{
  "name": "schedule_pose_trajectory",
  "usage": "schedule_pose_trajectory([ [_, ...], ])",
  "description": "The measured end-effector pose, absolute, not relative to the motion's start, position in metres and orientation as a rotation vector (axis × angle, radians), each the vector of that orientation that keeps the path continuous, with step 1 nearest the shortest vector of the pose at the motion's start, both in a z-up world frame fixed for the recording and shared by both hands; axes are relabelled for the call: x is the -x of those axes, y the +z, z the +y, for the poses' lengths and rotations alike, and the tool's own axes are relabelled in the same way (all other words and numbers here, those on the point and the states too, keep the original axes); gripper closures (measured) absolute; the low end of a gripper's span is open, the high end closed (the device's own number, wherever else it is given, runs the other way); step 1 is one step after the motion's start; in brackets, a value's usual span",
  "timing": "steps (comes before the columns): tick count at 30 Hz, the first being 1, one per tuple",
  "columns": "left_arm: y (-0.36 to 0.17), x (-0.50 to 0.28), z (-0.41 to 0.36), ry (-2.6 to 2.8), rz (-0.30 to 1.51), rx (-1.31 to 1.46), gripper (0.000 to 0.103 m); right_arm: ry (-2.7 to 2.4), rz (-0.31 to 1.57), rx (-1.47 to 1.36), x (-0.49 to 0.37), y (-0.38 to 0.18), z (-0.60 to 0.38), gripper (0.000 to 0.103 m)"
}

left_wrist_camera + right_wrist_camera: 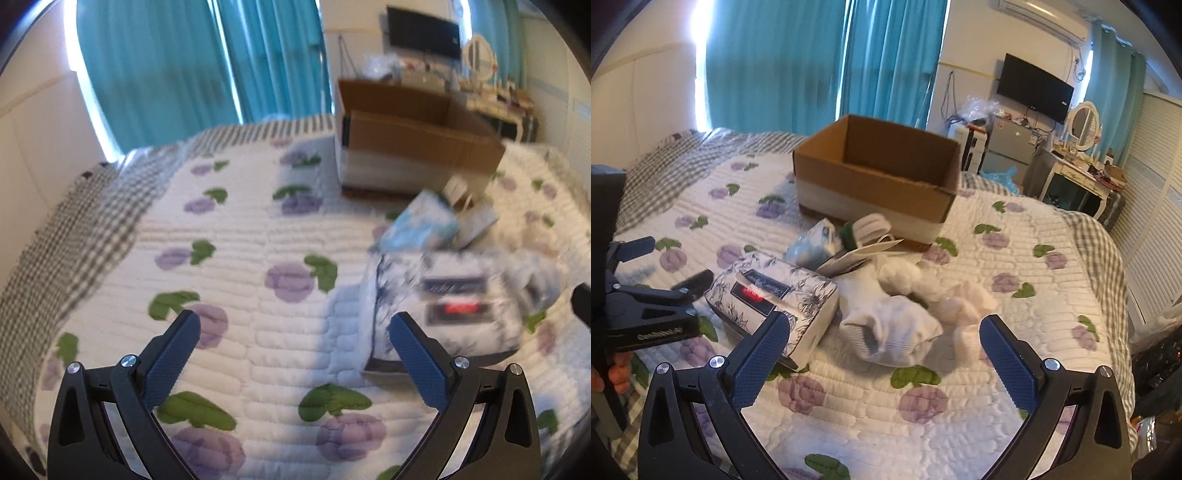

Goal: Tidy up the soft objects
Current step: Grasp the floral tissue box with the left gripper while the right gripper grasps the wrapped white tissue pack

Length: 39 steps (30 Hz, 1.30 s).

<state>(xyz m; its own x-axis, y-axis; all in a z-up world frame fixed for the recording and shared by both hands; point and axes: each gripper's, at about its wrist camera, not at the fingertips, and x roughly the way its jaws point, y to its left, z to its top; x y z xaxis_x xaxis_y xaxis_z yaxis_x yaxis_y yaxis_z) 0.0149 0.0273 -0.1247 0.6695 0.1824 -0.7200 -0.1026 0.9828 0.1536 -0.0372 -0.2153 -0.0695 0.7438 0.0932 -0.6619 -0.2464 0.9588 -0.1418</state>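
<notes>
Two grippers in view, both with jaws spread wide and nothing between the pads. Left gripper [293, 328] hangs over the quilted bedspread [236, 258], with the floral tissue pack [443, 306] just off its right finger. Right gripper [882, 332] hangs over the soft pile, jaws framing the white sock [892, 332].

Task items lie clustered on the bed in front of the cardboard box [875, 177]:
- floral tissue pack, lying flat, left of the pile; red label patch on top, print unreadable.
- white sock, crumpled, open cuff facing the camera, touching the tissue pack's right end.
- cotton-like white clumps [964, 299] right of the sock; edges blur into each other, count unclear.
- pale blue packet [812, 247] between tissue pack and box, partly covered by a paper tag.
- ribbed white item [871, 225] against the box wall, possibly another sock.

Box stands open-topped on the bed; its inside floor is hidden from both views.

Left wrist view is motion-blurred on its right side; the pile beyond the tissue pack is smeared there. Bottom of both views cuts off the gripper bodies. In the right view, the left gripper sits at the left edge, beside the tissue pack.
</notes>
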Motion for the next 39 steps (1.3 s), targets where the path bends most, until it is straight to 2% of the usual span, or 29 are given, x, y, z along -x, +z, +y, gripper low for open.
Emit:
schedule_pose_trajectory([
  [8, -0.149, -0.022, 0.042, 0.173, 0.917, -0.077, 0.000, 0.190, 0.788, 0.267, 0.022, -0.092, -0.197, 0.000],
  [17, -0.160, -0.026, 0.062, 0.268, 0.941, -0.071, 0.000, 0.266, 0.815, 0.276, 0.024, -0.094, -0.167, 0.000],
  [28, -0.160, -0.028, 0.067, 0.258, 0.948, -0.039, 0.000, 0.437, 0.851, 0.054, 0.001, -0.087, -0.150, 0.003],
  [32, -0.160, -0.029, 0.068, 0.258, 0.947, -0.040, 0.000, 0.484, 0.917, 0.015, -0.016, -0.103, -0.135, 0.014],
  [33, -0.160, -0.029, 0.068, 0.257, 0.946, -0.037, 0.000, 0.490, 0.927, 0.014, -0.018, -0.108, -0.133, 0.023],
  [35, -0.159, -0.028, 0.069, 0.254, 0.945, -0.031, 0.000, 0.515, 0.955, -0.004, -0.024, -0.117, -0.127, 0.035],
  [36, -0.158, -0.027, 0.070, 0.251, 0.942, -0.023, 0.000, 0.530, 0.965, -0.021, -0.026, -0.120, -0.126, 0.047],
  [39, -0.149, -0.021, 0.070, 0.238, 0.922, -0.004, 0.000, 0.563, 0.970, -0.076, -0.029, -0.120, -0.126, 0.050],
])
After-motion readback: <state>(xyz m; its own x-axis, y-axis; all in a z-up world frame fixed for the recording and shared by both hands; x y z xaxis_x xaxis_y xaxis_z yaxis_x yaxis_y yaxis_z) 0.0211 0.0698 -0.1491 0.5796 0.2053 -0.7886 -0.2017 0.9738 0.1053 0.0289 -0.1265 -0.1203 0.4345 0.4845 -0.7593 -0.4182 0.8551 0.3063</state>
